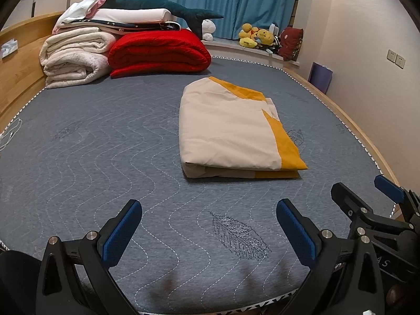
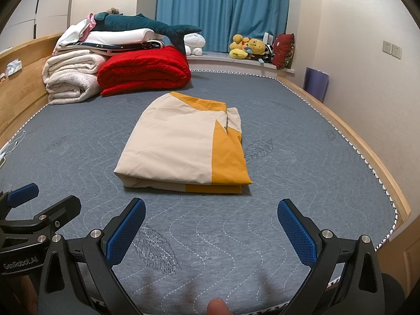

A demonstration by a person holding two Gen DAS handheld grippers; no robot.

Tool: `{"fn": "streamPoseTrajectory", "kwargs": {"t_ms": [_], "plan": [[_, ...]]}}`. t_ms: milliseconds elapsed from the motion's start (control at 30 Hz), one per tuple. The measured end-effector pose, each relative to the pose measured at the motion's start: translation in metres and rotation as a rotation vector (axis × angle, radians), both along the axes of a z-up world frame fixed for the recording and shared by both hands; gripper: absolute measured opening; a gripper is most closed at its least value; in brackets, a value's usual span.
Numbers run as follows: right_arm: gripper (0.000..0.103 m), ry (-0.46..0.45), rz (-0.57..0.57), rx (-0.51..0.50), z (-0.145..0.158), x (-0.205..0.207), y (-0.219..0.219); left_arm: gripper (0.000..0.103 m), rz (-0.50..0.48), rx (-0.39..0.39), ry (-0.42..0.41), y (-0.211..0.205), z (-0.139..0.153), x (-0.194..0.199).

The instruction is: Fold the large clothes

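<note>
A cream and mustard-yellow cloth (image 1: 231,128) (image 2: 183,147) lies folded into a flat rectangle on the grey quilted mattress (image 1: 105,157) (image 2: 302,183). My left gripper (image 1: 210,207) hovers open above the mattress, short of the cloth's near edge, with nothing between its blue pads. My right gripper (image 2: 211,206) is open too, just in front of the folded edge and apart from it. Each gripper shows at the side of the other's view: the right one (image 1: 367,191) and the left one (image 2: 44,197).
Folded white blankets (image 1: 76,57) and a red quilt (image 1: 160,52) are stacked at the far left, with a teal shark plush (image 1: 157,5) on top. Plush toys (image 2: 249,47) sit on the window ledge by blue curtains (image 2: 223,8). A wooden bed frame (image 2: 367,155) rims the mattress.
</note>
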State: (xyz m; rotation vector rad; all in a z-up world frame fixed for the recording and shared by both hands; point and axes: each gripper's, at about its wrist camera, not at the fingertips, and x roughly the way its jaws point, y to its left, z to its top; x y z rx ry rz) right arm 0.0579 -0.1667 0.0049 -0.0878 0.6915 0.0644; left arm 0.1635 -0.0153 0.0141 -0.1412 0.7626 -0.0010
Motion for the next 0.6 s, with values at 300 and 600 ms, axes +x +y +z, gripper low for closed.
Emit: {"fn": "streamPoseTrajectory", "kwargs": {"t_ms": [300, 600], "plan": [[0.100, 0.000, 0.003, 0.000, -0.0001, 0.0002, -0.0021, 0.102, -0.007, -0.003, -0.004, 0.0006, 0.0013, 0.0001], [0.100, 0.000, 0.003, 0.000, -0.0003, 0.0001, -0.0028, 0.102, -0.007, -0.005, -0.004, 0.0003, 0.0024, 0.0002]]}}
